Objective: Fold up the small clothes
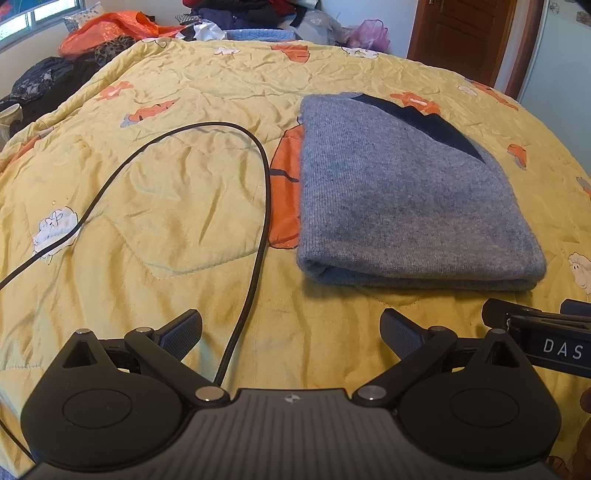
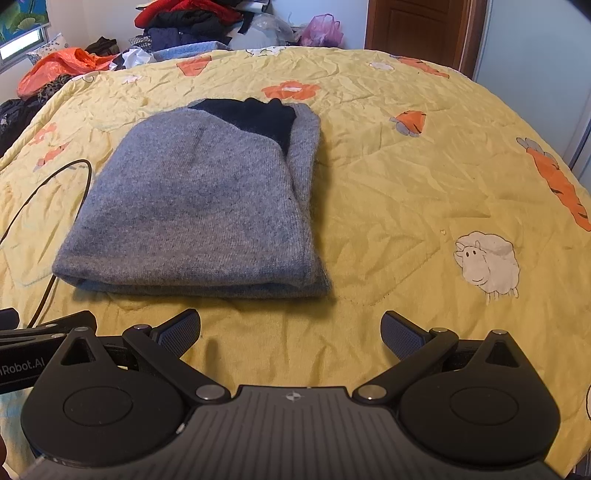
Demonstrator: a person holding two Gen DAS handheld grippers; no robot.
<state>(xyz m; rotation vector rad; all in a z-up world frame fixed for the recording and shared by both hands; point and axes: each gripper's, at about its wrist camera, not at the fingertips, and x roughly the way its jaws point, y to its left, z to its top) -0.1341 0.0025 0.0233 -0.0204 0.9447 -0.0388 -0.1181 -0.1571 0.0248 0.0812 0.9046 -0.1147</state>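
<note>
Left wrist view: a wide bed covered by a yellow quilt [image 1: 177, 177] fills most of the scene. The quilt is wrinkled and printed with orange carrots, orange flowers and white sheep. A folded grey sweater [image 1: 406, 199] lies flat on it, ahead and to the right, with a dark navy patch at its far end. A black cable [image 1: 264, 206] loops across the quilt just left of the sweater. The left gripper [image 1: 291, 332] sits low in the foreground with its jaws spread wide and nothing between them, a short way back from the sweater's near edge. Part of the other tool shows at the right edge.

Right wrist view: the same sweater [image 2: 199, 206] lies ahead and to the left, its near folded edge thick and rounded. The right gripper [image 2: 291, 332] is also spread wide and holds nothing, over bare quilt [image 2: 406, 192] beside a printed white sheep [image 2: 487, 262].

Beyond the far edge of the bed is a heap of clothes [image 2: 192, 22] in red, black and blue, an orange plastic bag [image 2: 59, 66] on the left and a pink plastic bag [image 2: 321, 29]. A brown wooden door [image 2: 417, 26] stands in the back right corner, and a window [image 1: 37, 18] shows at the upper left.
</note>
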